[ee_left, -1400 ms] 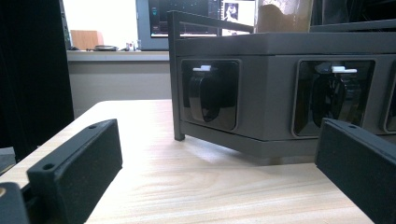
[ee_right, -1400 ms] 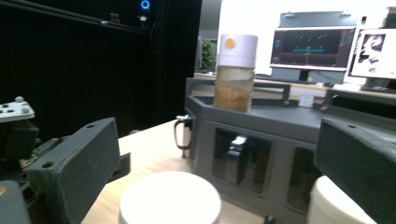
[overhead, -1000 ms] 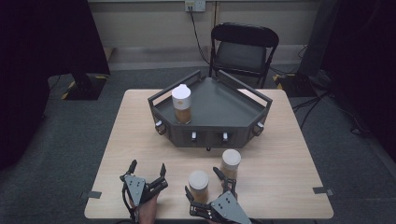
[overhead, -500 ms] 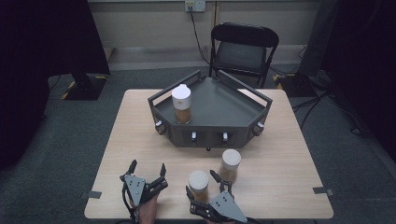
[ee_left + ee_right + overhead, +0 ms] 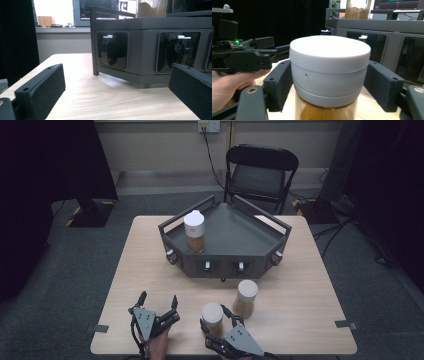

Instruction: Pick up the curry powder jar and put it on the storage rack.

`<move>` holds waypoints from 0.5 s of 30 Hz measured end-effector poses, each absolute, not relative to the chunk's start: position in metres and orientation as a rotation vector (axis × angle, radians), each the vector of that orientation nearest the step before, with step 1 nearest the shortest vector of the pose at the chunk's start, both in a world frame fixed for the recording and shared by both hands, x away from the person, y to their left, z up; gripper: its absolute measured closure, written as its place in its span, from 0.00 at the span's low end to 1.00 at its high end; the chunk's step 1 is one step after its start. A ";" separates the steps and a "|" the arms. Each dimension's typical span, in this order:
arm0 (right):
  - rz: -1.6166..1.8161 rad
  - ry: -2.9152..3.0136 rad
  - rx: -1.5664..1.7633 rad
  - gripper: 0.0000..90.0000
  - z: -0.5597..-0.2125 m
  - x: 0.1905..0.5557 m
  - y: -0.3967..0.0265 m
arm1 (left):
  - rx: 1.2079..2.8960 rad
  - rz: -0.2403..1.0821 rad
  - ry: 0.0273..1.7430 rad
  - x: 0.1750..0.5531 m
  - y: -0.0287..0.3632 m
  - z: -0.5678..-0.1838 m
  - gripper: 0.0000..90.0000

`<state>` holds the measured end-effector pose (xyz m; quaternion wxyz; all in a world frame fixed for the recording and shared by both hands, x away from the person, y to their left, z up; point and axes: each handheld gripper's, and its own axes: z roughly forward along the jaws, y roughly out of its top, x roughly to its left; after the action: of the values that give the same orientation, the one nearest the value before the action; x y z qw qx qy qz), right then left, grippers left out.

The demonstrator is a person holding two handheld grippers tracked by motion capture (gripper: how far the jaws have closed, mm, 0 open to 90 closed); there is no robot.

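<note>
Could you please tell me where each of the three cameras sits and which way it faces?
High view: fixed above the near edge of the table, looking forward and down; both claws show at the bottom.
Left gripper view: rides the left claw, low over the table, facing the grey tray; its open jaws show.
Right gripper view: rides the right claw, whose jaws have just been closing around the white-lidded jar.
Shared: both gripper views see the tray's front.

A light wooden desk (image 5: 300, 320) stands on grey carpet (image 5: 75, 270), with tape marks at its near corners. Beyond the desk's far edge sits a black folding chair (image 5: 260, 170) before a pale wall (image 5: 160, 145) carrying a power outlet (image 5: 209, 126) and a hanging cable. Dark curtains (image 5: 45, 165) flank both sides.
</note>
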<state>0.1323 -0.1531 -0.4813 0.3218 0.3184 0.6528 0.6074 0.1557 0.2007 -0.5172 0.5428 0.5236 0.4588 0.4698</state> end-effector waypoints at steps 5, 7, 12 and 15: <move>1.606 1.747 0.835 0.36 -0.482 0.136 -0.156 | 1.243 1.115 1.089 0.156 0.201 -0.517 0.00; 1.609 1.749 0.836 0.37 -0.482 0.137 -0.157 | 1.243 1.115 1.090 0.156 0.201 -0.517 0.00; 1.610 1.747 0.841 0.37 -0.482 0.137 -0.157 | 1.243 1.115 1.090 0.156 0.201 -0.517 0.00; 1.611 1.745 0.842 0.37 -0.482 0.136 -0.157 | 1.243 1.115 1.089 0.156 0.201 -0.517 0.00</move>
<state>0.1363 -0.1568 -0.4822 0.3057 0.3181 0.6593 0.6088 0.1557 0.2007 -0.5172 0.5428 0.5236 0.4588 0.4698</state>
